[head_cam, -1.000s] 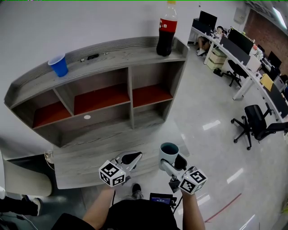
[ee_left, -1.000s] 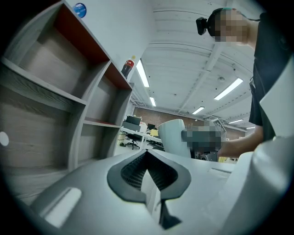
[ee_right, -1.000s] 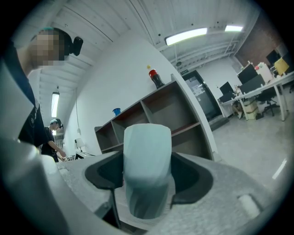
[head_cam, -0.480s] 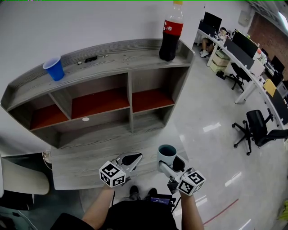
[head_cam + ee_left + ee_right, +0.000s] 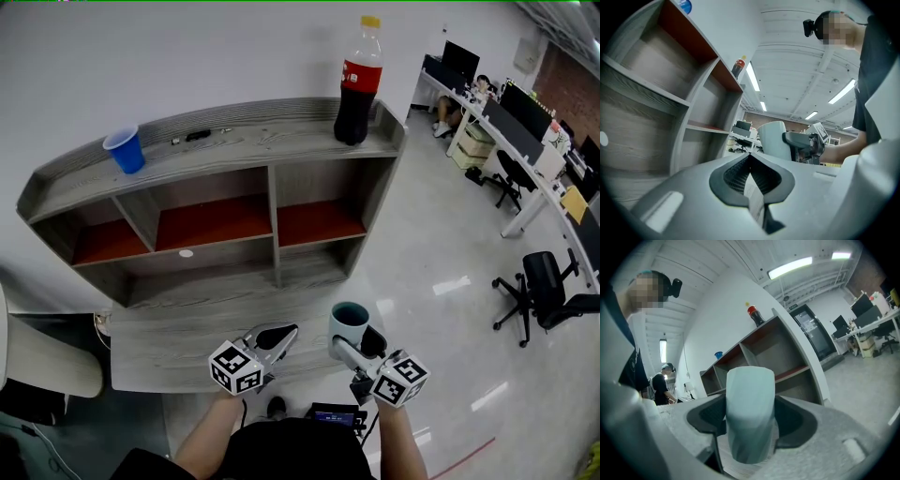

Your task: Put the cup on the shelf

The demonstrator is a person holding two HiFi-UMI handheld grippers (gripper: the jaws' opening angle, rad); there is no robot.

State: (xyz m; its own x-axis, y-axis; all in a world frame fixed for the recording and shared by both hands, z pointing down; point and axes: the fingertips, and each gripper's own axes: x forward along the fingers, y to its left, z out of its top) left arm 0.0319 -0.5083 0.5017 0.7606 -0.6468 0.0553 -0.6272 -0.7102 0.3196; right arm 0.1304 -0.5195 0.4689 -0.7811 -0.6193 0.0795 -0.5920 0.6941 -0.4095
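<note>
The right gripper pinches the pale teal cup upright between its jaws, near the front right corner of the shelf's bottom ledge. The left gripper hangs just beside it, jaws pressed together on nothing.

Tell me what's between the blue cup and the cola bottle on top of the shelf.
In the head view, a small black object lies on the shelf top between the blue cup and the cola bottle, nearer the cup.
</note>
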